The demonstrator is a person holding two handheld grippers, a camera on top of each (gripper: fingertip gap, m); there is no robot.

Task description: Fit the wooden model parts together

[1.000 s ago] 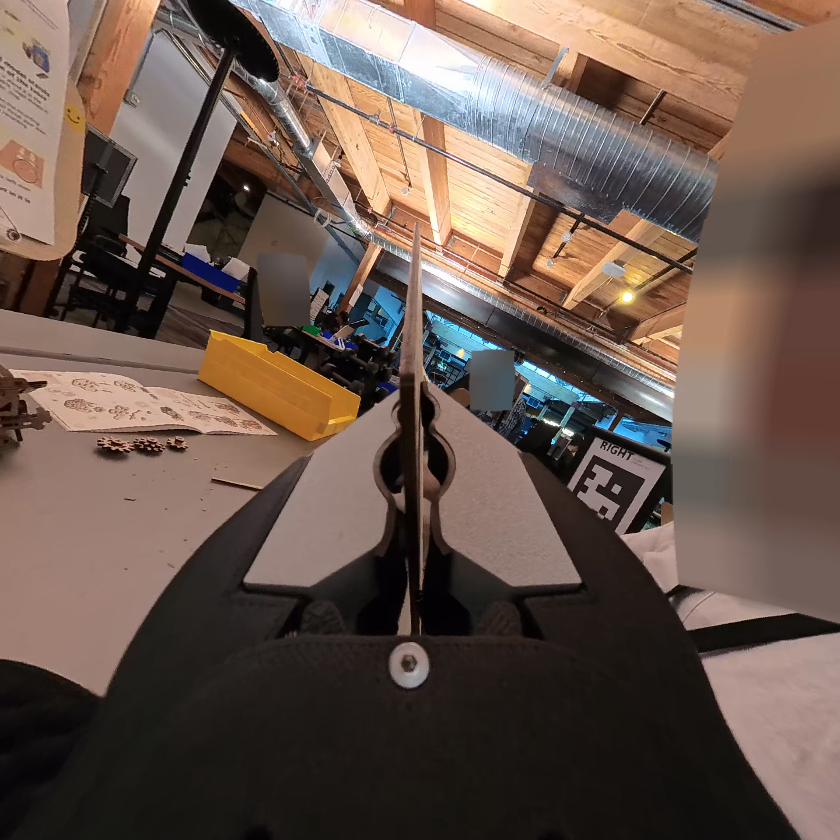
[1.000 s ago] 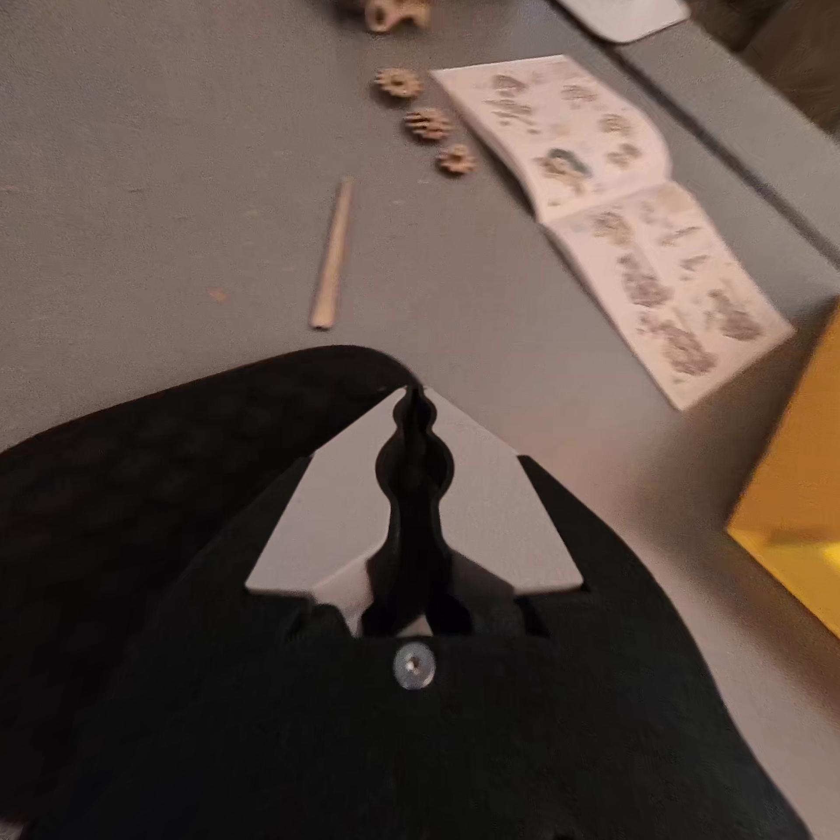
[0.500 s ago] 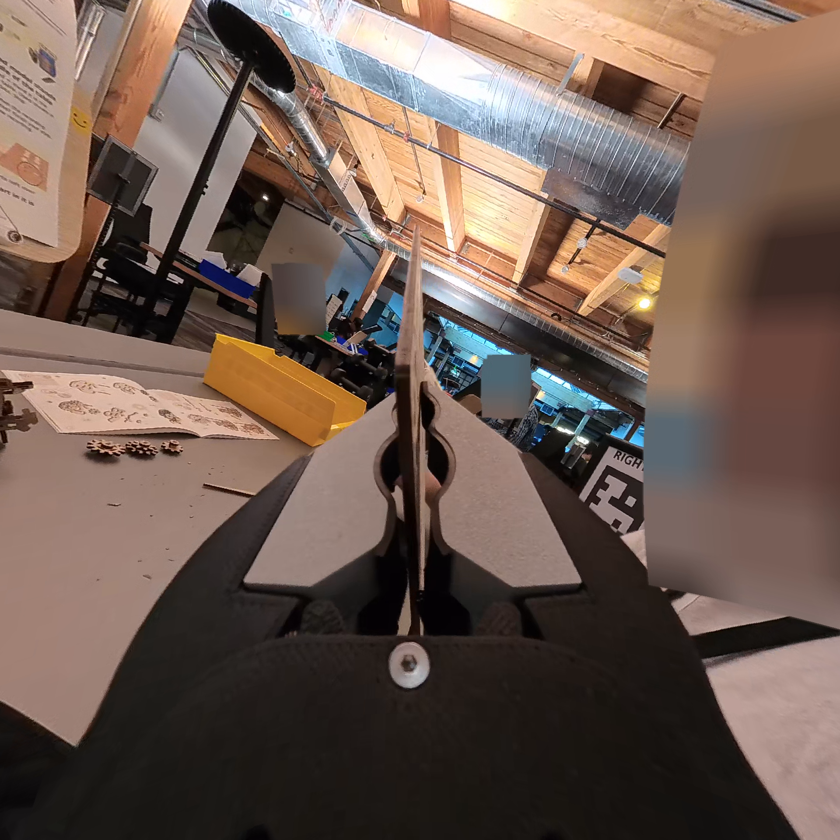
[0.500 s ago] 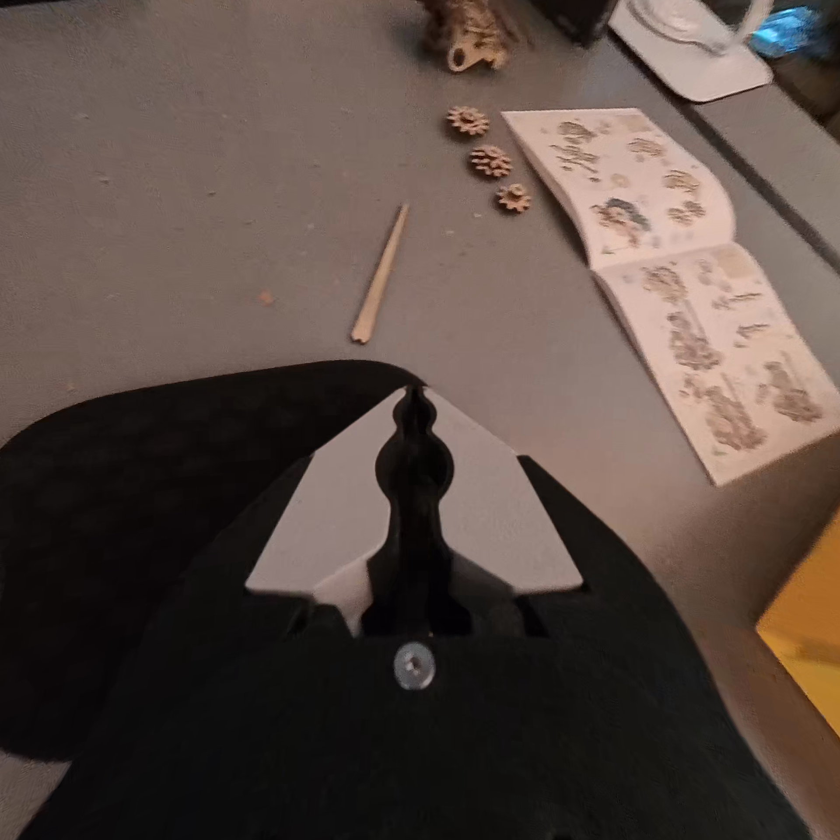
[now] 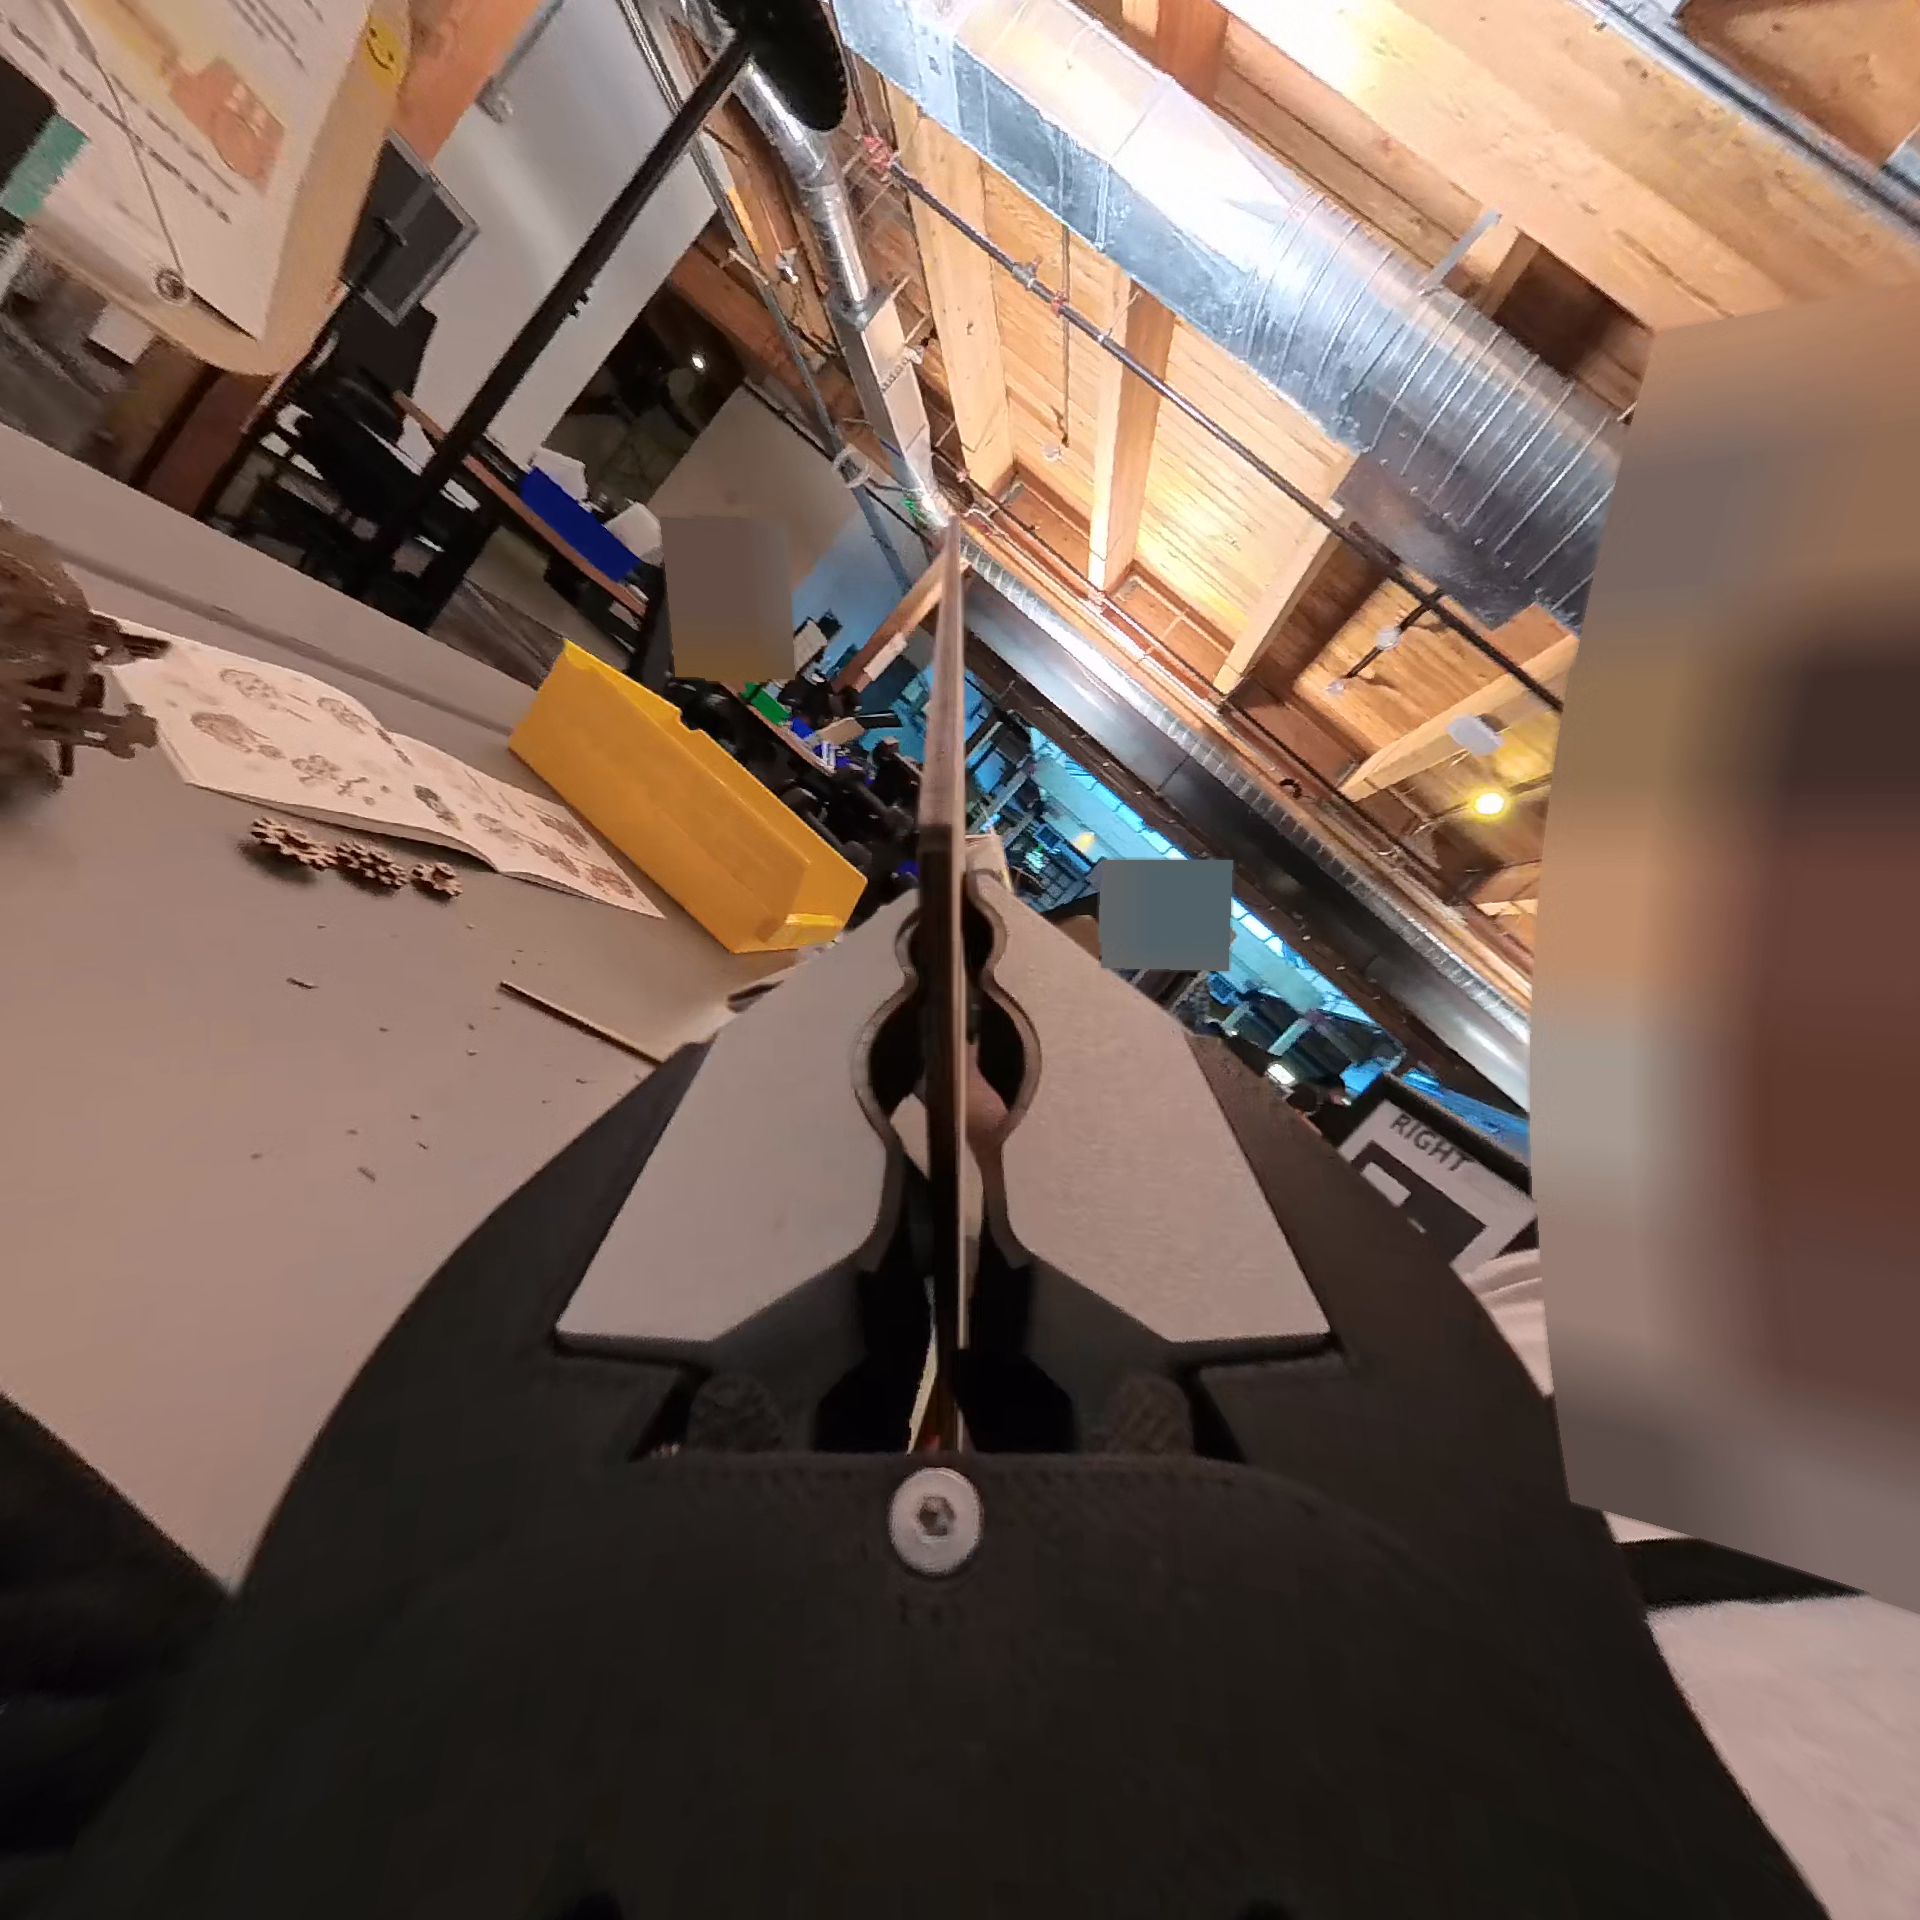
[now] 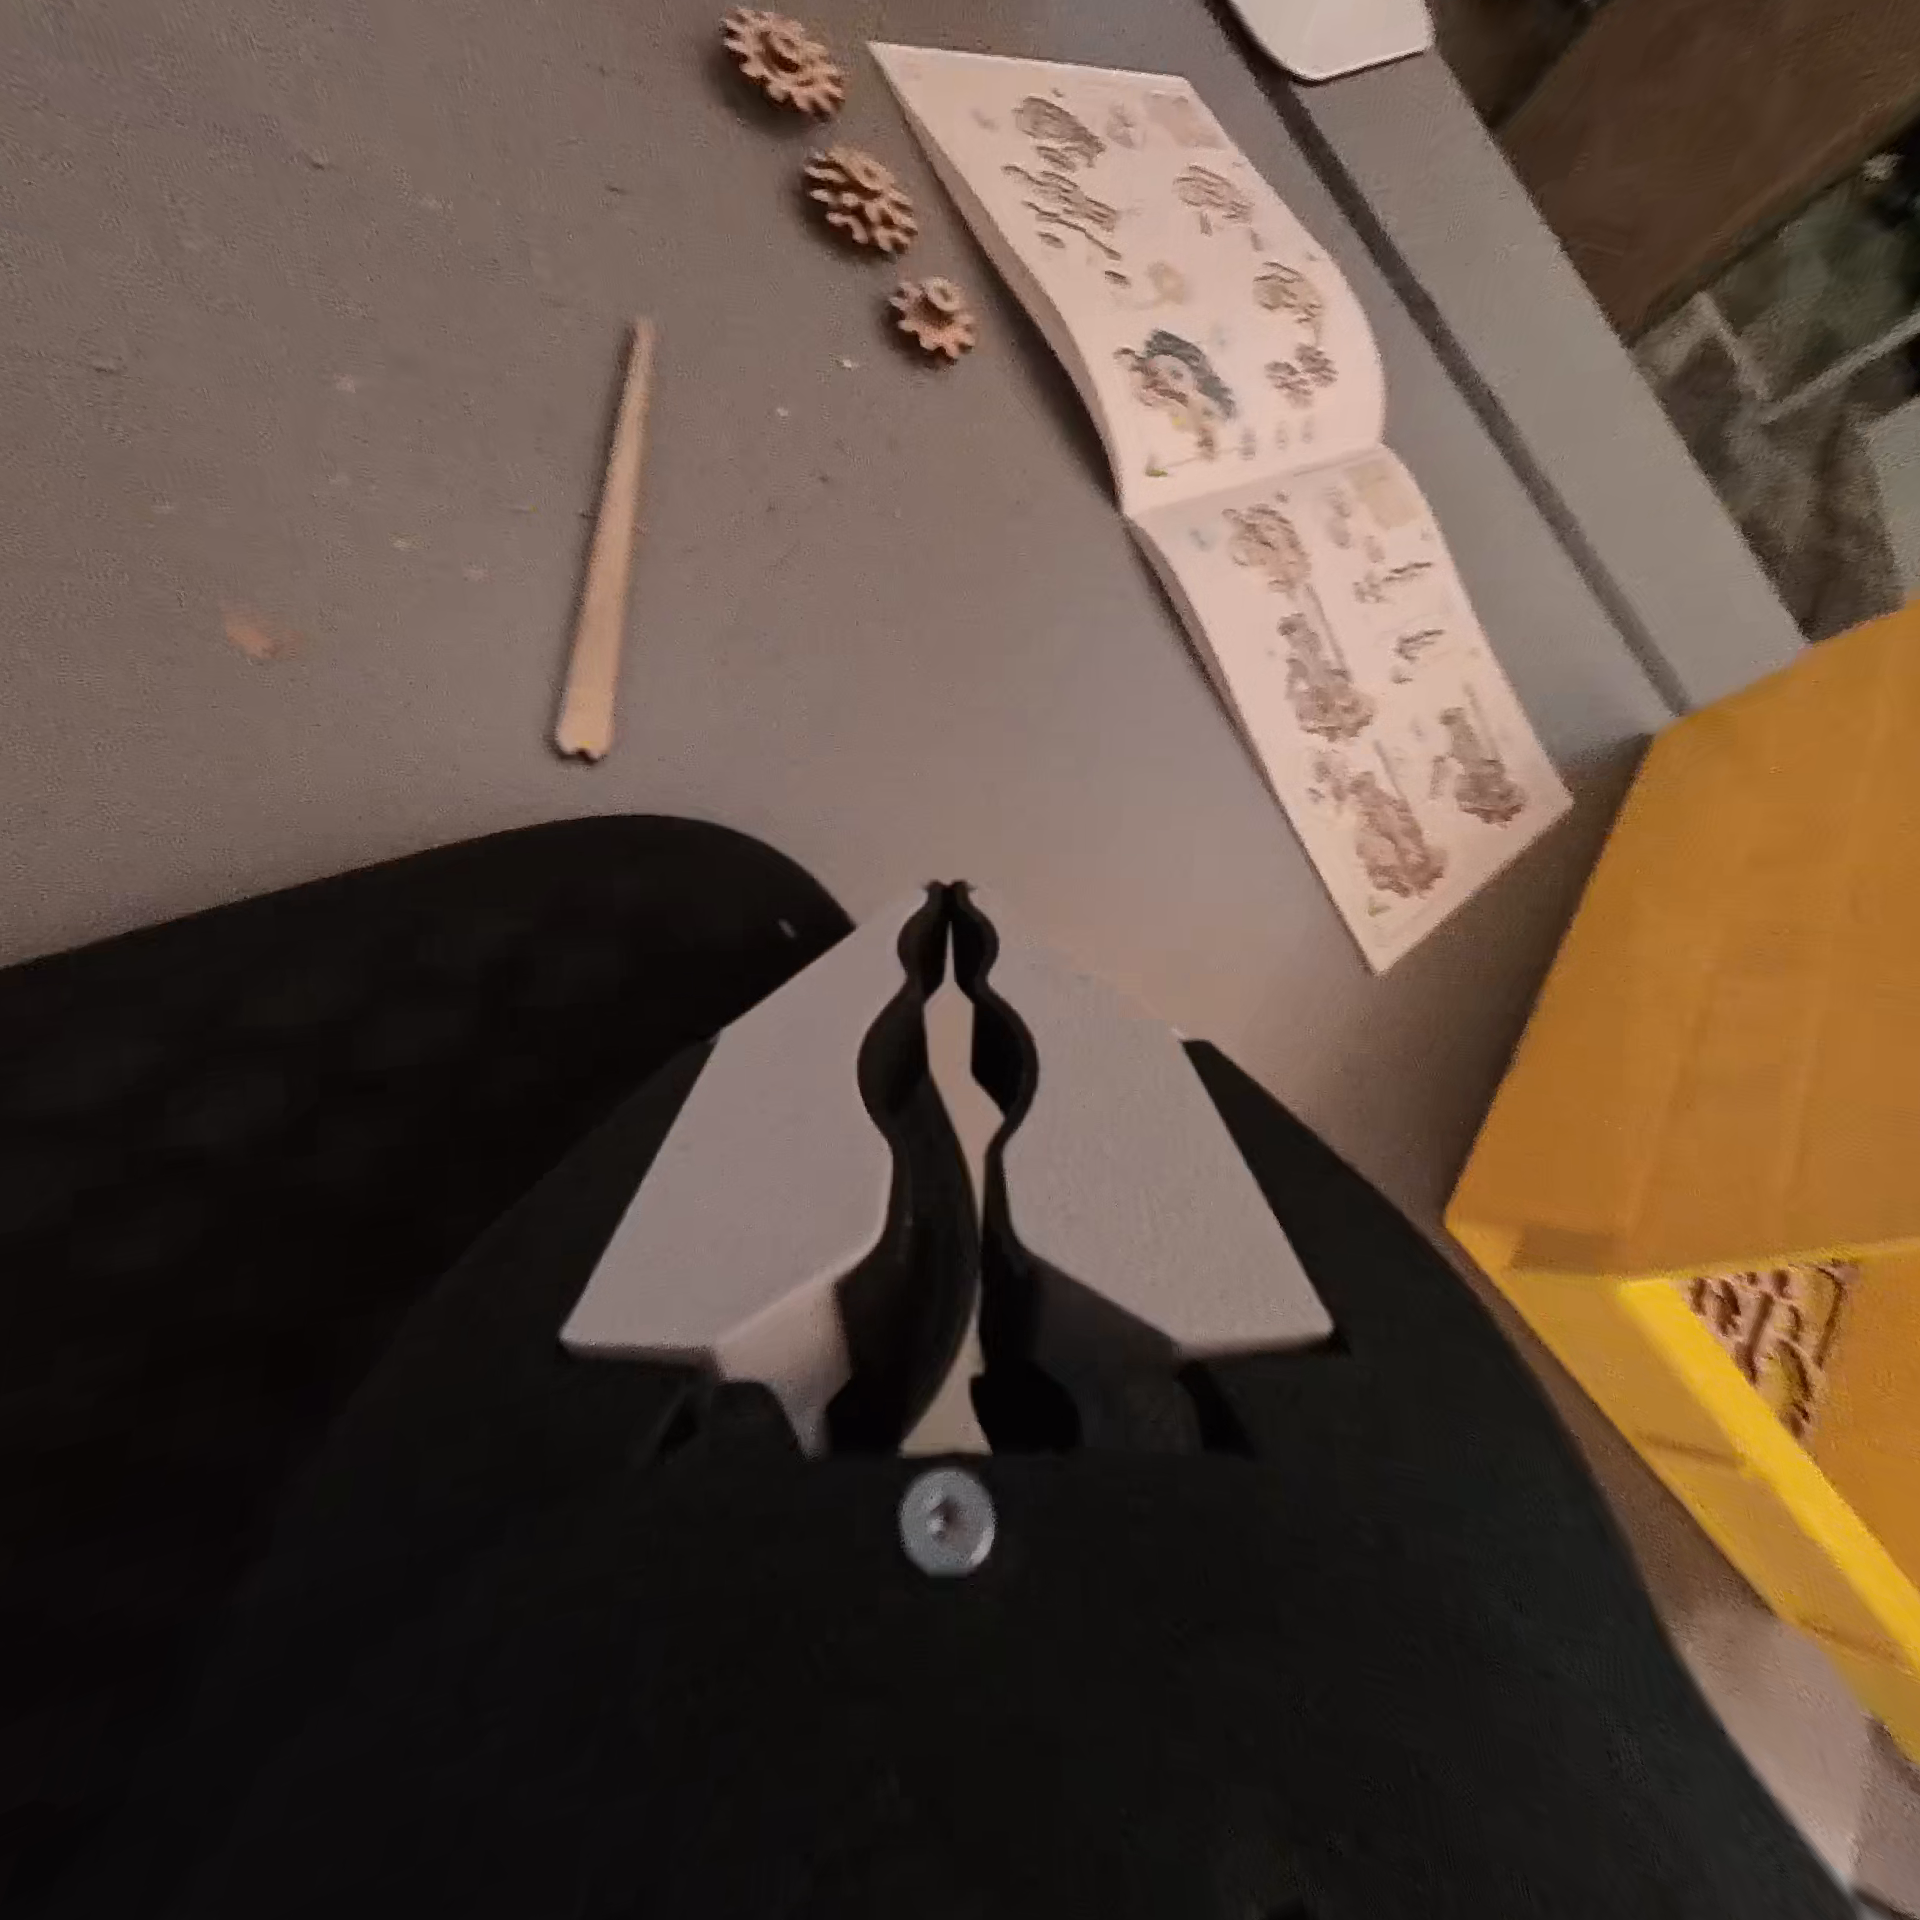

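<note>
My left gripper [image 5: 948,904] is shut on a thin flat wooden part [image 5: 948,707], seen edge-on, which sticks out far past the fingertips and points up toward the ceiling. My right gripper [image 6: 948,894] is shut above the grey table [image 6: 312,312], and I see nothing between its pads. A thin wooden stick [image 6: 608,540] lies ahead of it to the left; it also shows in the left wrist view [image 5: 582,1023]. Three wooden gears [image 6: 857,197] lie in a row beyond it, also in the left wrist view [image 5: 358,862]. A partly built wooden model [image 5: 42,675] stands at the far left.
An open instruction booklet [image 6: 1247,468] lies right of the gears. A yellow bin [image 6: 1714,1039] holding wooden parts stands at the right table edge. A black shape [image 6: 364,1039] fills the lower left of the right wrist view. A marker board [image 5: 1434,1195] shows right of my left gripper.
The left wrist view has rolled, so the table now slopes; the wooden part stays clamped. My right gripper has moved closer to the stick and gears; the model has left its view. Both stay shut.
</note>
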